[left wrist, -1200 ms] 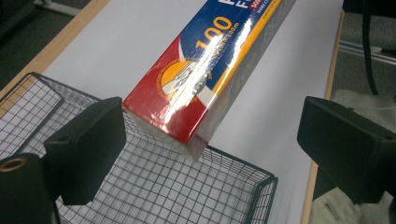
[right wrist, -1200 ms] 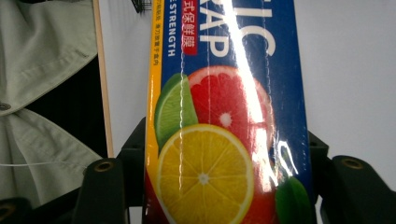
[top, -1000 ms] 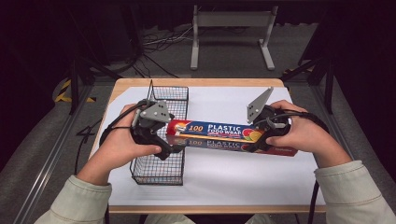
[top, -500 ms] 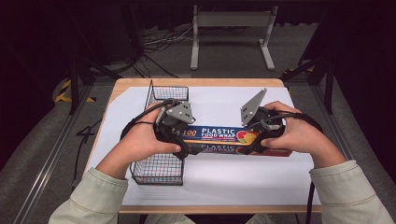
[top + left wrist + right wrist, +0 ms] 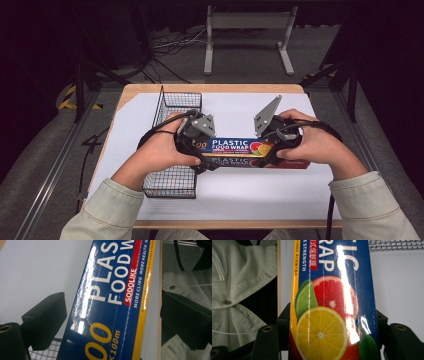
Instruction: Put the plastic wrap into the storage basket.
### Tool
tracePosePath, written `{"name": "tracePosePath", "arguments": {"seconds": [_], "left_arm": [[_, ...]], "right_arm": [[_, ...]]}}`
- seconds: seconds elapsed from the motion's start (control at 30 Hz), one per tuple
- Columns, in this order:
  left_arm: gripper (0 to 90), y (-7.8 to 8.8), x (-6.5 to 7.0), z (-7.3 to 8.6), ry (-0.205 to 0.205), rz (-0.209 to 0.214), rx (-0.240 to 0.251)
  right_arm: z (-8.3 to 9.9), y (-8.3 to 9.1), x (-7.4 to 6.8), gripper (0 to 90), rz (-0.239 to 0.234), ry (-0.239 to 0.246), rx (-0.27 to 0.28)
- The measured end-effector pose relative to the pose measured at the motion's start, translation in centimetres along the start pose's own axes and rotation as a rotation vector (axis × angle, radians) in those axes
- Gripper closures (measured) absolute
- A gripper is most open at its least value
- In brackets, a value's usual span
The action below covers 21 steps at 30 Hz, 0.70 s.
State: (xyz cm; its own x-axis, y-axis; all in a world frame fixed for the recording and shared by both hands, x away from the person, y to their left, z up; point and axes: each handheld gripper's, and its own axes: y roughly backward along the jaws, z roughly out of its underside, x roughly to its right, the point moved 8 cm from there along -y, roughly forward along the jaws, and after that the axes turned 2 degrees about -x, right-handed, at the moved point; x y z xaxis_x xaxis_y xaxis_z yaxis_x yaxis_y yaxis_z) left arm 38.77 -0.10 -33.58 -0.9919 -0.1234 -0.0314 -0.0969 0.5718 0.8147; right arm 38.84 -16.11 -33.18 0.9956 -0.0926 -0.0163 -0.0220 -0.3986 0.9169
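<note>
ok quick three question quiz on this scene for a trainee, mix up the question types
1. True or false: the right gripper is shut on the plastic food wrap box.
2. In the left gripper view, how do the left gripper's jaws stand to the box? A touching both sides; B apart from it on both sides; C closed beneath it.
3. Which fruits are printed on the box end in the right gripper view?

Key
1. True: its jaws press both long sides.
2. B: the box lies between the open jaws, with a gap each side.
3. Lemon, lime and grapefruit slices. The wire basket sits under the box's other end.
</note>
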Motion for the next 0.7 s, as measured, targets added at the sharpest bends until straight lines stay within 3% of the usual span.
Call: {"name": "tracePosePath", "arguments": {"seconds": [0.1,0.27,0.53,0.7], "left_arm": [[8.5,-0.4,0.3,-0.2,-0.003,0.018,-0.007],[11.6,-0.9,0.0,-0.1,-0.003,-0.020,-0.065],[16.5,-1.6,0.0,0.1,-0.014,-0.019,-0.138],[26.6,-1.6,-0.5,0.2,-0.008,-0.012,-0.146]], "right_arm": [[-0.1,0.0,0.0,40.7,0.006,0.002,-0.005],[-0.3,-0.1,0.1,40.7,0.008,0.003,-0.004],[-0.3,-0.2,0.2,40.7,0.008,0.004,-0.012],[-0.4,-0.3,0.2,40.8,-0.003,0.000,-0.016]]}}
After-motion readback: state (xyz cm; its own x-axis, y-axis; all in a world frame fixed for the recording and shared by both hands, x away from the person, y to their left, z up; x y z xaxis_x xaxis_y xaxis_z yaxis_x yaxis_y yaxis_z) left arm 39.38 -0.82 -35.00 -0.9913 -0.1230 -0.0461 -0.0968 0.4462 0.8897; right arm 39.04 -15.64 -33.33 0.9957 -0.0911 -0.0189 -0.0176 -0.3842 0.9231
